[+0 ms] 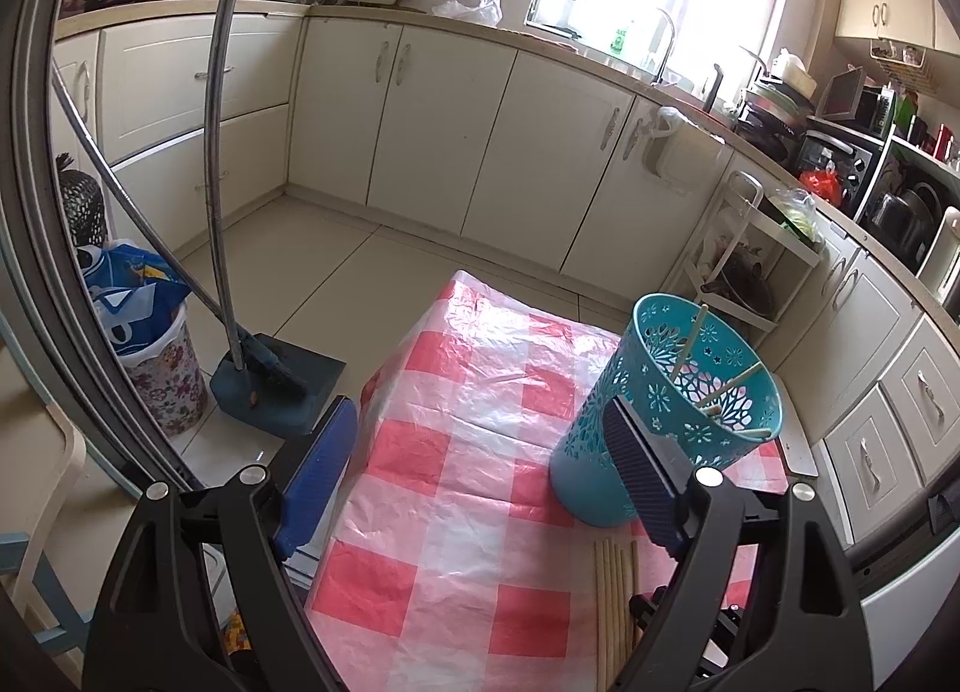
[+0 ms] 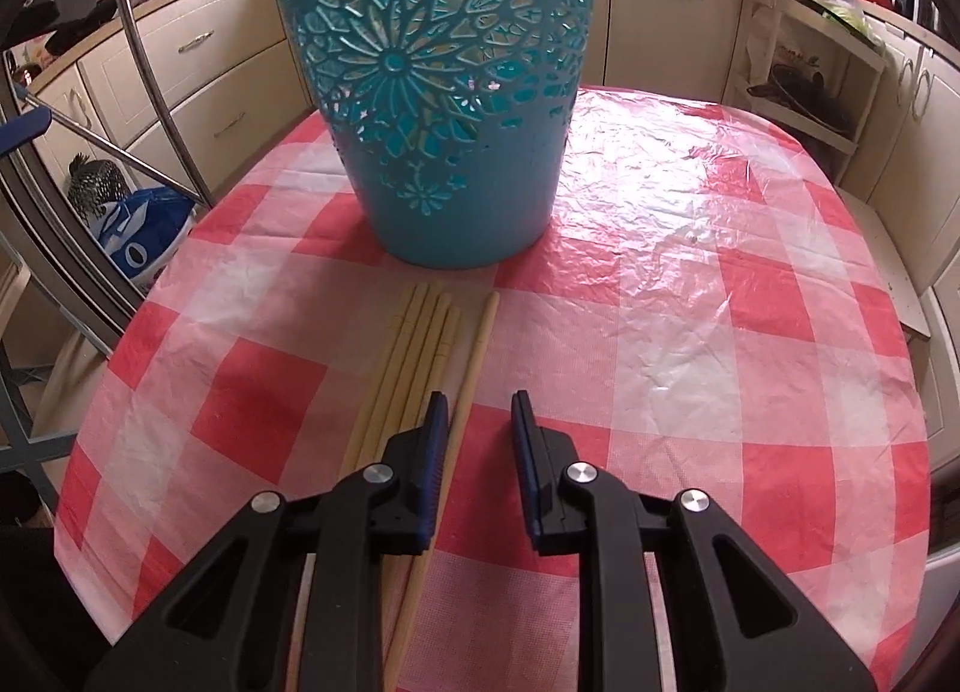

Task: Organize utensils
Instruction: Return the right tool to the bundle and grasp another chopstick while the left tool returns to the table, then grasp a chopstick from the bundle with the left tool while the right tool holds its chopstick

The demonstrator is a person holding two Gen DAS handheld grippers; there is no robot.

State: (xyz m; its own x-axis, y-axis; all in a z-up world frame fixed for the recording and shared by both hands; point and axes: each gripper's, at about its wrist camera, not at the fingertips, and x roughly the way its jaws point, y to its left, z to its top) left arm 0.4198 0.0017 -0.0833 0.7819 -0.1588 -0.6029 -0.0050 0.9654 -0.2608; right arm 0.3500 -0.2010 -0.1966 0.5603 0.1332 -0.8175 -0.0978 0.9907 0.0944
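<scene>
R gripper [image 2: 479,422] points down at the checked tablecloth [image 2: 690,332], jaws narrow but not pinching, with one chopstick [image 2: 474,368] lying just inside the L pad and the other chopsticks [image 2: 414,356] at its 9 o'clock. L gripper [image 1: 474,452] hangs wide open w/ nothing held, its R pad in front of the teal holder [image 1: 678,386] at 2 o'clock. Only L view shows sticks already in the holder; only R view shows the loose chopsticks' full length, just short of its base.

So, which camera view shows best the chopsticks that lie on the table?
The right wrist view. There the loose chopsticks lie in a row in front of the teal basket, their tips plain and one stick slightly apart. The left wrist view shows only a short stretch of them at the bottom edge, partly behind the gripper.
</scene>
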